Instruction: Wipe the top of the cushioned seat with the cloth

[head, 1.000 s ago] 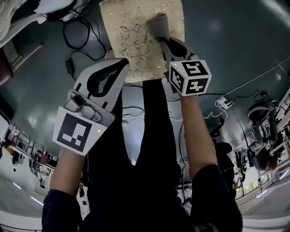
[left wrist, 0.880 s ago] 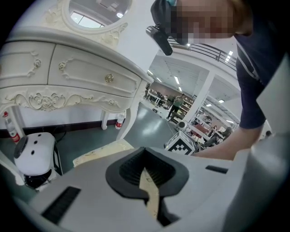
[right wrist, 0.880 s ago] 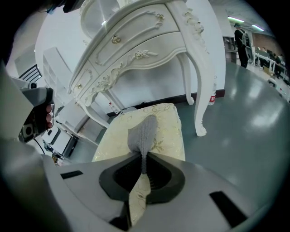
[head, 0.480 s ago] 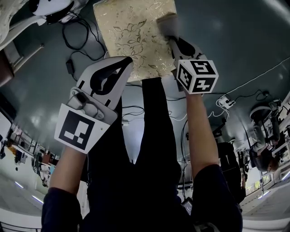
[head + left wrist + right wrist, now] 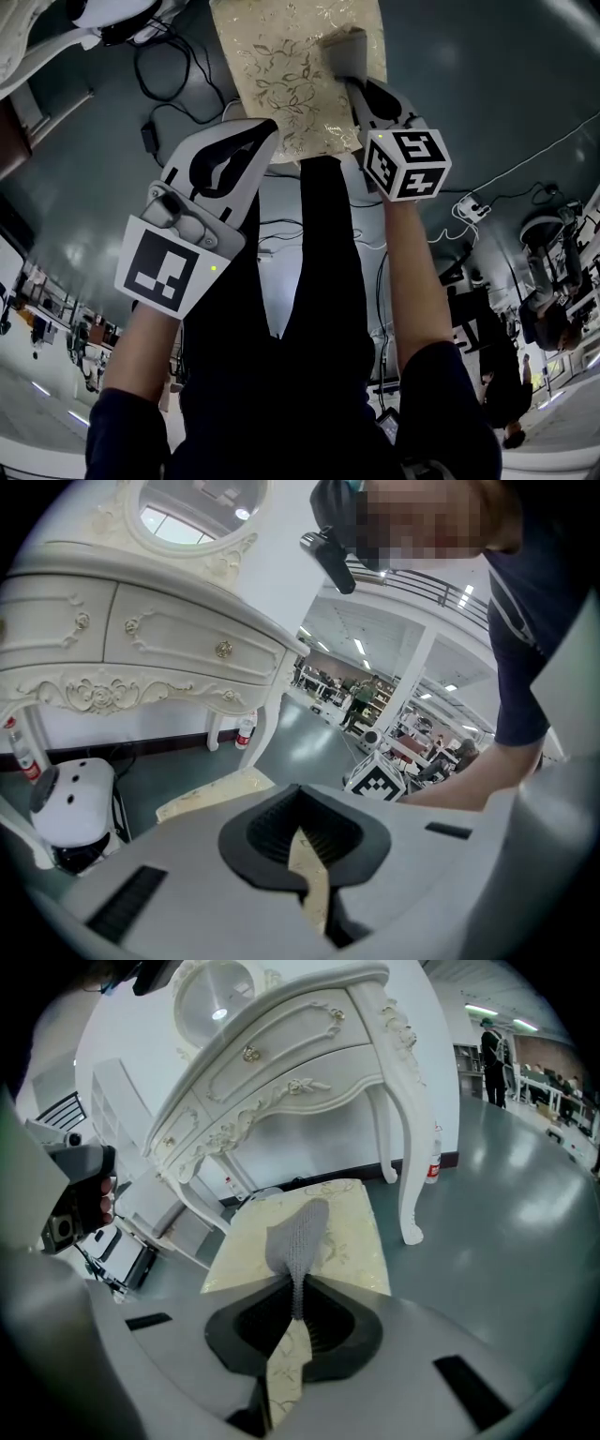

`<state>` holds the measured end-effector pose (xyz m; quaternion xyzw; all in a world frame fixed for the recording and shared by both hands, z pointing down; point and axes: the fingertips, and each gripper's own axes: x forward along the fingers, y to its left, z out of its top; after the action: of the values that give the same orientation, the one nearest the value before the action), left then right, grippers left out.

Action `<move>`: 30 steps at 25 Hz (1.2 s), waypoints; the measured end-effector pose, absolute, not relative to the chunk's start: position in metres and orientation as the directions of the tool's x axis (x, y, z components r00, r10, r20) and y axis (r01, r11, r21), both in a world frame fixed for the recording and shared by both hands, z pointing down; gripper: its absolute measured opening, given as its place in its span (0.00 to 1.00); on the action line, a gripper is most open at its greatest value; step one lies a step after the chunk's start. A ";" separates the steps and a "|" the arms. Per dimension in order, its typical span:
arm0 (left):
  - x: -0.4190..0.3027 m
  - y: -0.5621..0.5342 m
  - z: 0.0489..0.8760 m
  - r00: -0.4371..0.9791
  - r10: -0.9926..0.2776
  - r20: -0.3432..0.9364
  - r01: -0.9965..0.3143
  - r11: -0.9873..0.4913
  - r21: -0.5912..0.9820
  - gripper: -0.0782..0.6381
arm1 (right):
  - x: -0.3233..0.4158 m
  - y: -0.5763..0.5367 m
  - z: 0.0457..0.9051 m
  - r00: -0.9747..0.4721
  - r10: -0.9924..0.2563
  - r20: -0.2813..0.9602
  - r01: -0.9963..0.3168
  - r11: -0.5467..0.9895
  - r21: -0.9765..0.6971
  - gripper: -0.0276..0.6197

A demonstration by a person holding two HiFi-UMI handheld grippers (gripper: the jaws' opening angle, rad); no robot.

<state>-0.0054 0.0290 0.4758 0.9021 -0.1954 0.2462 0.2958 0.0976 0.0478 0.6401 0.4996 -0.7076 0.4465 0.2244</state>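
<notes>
Pressing cloth to the seat top

The right gripper (image 5: 353, 82) has its jaws clamped on the grey cloth (image 5: 298, 1227), which lies on the cushioned seat (image 5: 281, 75) near its right edge. The left gripper (image 5: 253, 136) hangs just off the seat's near edge, jaws together and empty. A white dressing table (image 5: 281, 1063) stands behind the seat.

The cushioned seat (image 5: 281, 84) was cream brocade fabric with a slight sheen. The cloth (image 5: 343, 54) was grey, rough-knit, matt. The floor (image 5: 487, 84) looked smooth and glossy; the dressing table (image 5: 281, 1063) was white-painted with carved trim.
</notes>
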 end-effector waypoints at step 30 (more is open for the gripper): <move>-0.069 0.078 0.485 0.795 -0.184 0.578 -0.485 -0.765 0.423 0.12 | -0.038 0.132 0.649 -0.538 -0.420 0.731 -0.839 0.188 -0.510 0.10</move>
<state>-0.0686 0.0777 0.4850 0.9025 -0.1855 0.2610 0.2880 -0.0381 0.1325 0.6488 0.4265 -0.7382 0.4734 0.2214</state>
